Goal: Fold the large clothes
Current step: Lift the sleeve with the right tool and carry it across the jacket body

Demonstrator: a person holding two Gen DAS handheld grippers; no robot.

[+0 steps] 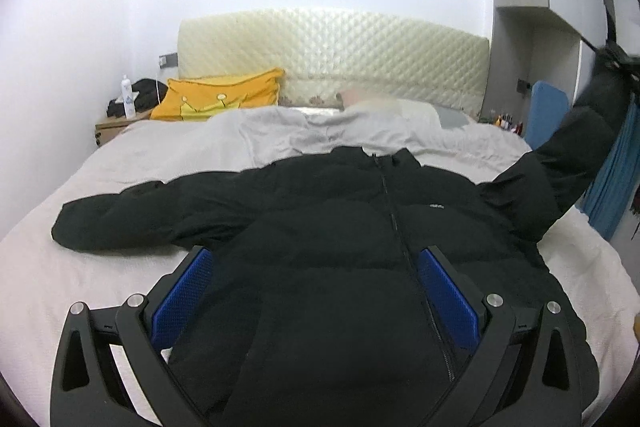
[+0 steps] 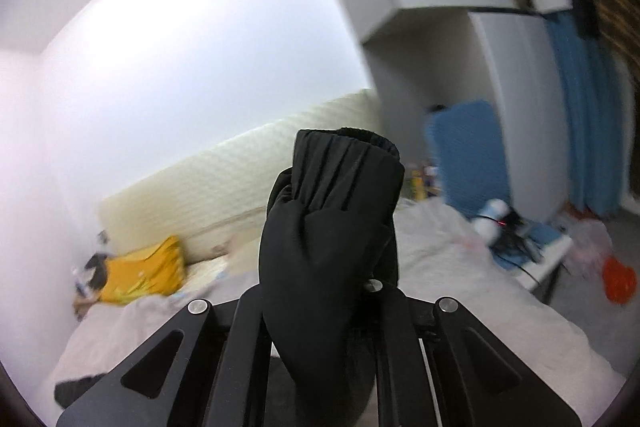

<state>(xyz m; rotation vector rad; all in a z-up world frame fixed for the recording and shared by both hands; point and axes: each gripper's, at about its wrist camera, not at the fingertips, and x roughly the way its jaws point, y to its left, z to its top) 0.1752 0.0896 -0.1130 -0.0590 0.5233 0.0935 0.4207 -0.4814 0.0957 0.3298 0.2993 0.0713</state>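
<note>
Your right gripper (image 2: pixel 340 283) is clamped on the jacket's (image 1: pixel 340 227) sleeve (image 2: pixel 332 211), lifted at far right; your left gripper (image 1: pixel 316 267) hangs wide open, empty, over the jacket's near body.

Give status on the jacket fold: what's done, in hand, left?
Done: black jacket lies spread front-up, zipped, on the bed.
In hand: right gripper is shut on the raised sleeve cuff.
Left: no fold visible; left gripper is open over the torso.
</note>
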